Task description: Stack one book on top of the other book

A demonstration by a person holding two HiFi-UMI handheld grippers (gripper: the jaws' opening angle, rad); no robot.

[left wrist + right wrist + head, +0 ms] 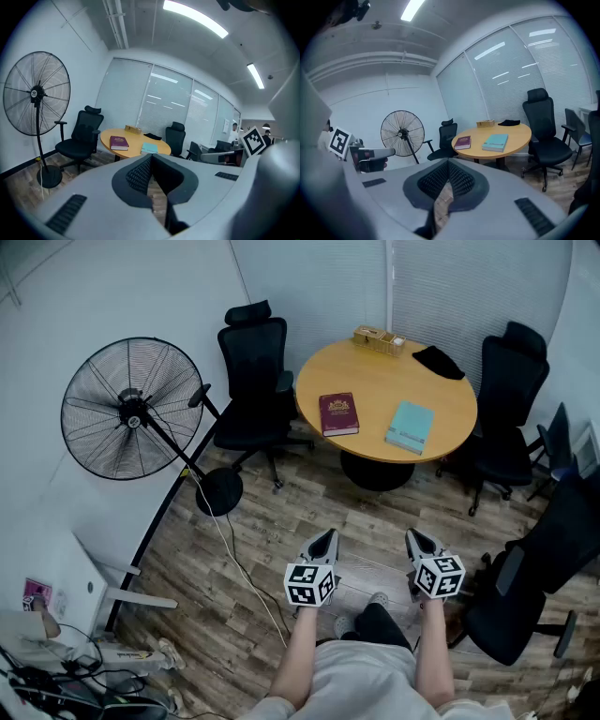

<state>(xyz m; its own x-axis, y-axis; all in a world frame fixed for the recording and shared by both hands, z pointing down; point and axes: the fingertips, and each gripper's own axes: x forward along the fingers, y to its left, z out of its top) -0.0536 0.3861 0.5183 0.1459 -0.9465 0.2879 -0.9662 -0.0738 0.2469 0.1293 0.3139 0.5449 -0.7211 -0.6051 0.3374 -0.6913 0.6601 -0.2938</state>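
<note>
Two books on the round table [375, 367], folks: the maroon book [338, 413] lay flat to the left and the teal book [410, 427] flat to its right, apart, neither stacked. Well back over the wood floor [281, 521], the left gripper [325, 540] and right gripper [415, 540] both had jaws pressed together, empty. An office chair [253, 371] and a standing fan [132, 409] stood left of the table.

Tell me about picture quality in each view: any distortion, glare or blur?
Head view: evenly lit and sharp, maroon book and teal book crisp on the round table. Left gripper view: strong fisheye, dark corners, ceiling light blown out. Right gripper view: same fisheye bows the window blinds, which reflect light strips.
</note>
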